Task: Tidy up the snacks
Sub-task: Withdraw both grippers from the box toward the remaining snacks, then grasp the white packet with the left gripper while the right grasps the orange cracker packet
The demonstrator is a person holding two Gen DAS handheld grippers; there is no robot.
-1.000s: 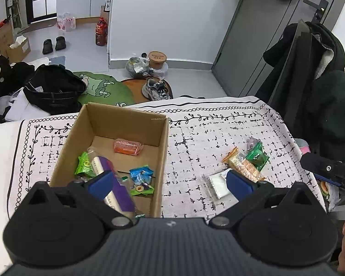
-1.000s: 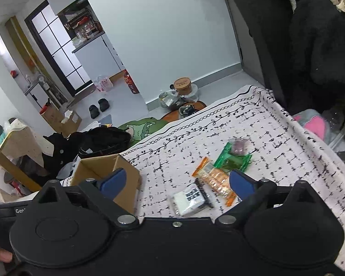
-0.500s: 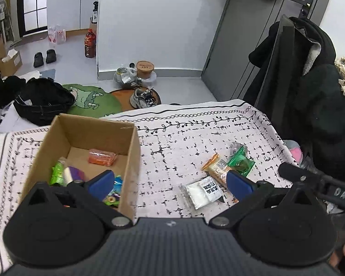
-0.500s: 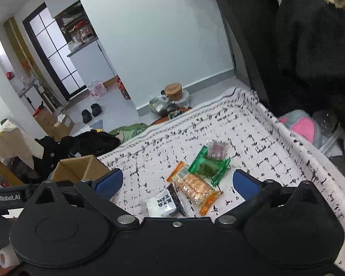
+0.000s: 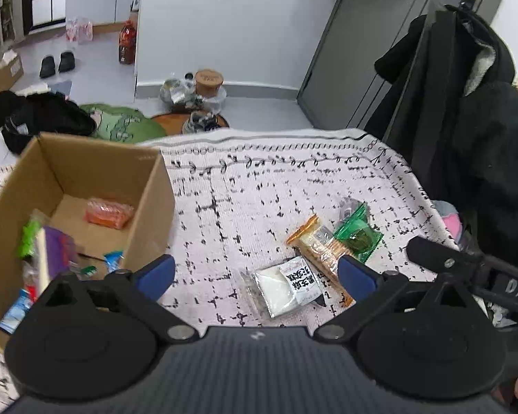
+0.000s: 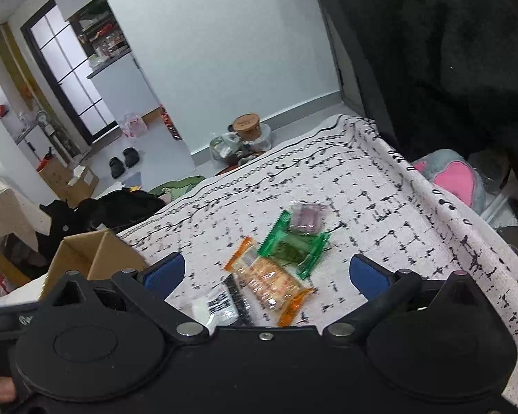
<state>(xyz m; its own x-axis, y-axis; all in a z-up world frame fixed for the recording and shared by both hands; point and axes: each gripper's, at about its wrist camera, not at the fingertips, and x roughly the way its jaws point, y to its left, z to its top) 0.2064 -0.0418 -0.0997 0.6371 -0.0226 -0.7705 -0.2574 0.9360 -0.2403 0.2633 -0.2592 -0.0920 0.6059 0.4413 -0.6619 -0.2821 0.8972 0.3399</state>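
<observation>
The left gripper (image 5: pixel 255 277) hangs spread wide and empty over the patterned tablecloth (image 5: pixel 245 189), a white packet (image 5: pixel 286 289) lying between its blue fingertips (image 5: pixel 357 276). The right gripper (image 6: pixel 267 274) is likewise splayed and holds nothing, above an orange cracker pack (image 6: pixel 269 283). A green packet (image 6: pixel 293 248) and a small purple sweet (image 6: pixel 305 219) touch just beyond, toward the table's right edge. The cardboard box (image 5: pixel 148 207) with sorted snacks stands at the left edge.
</observation>
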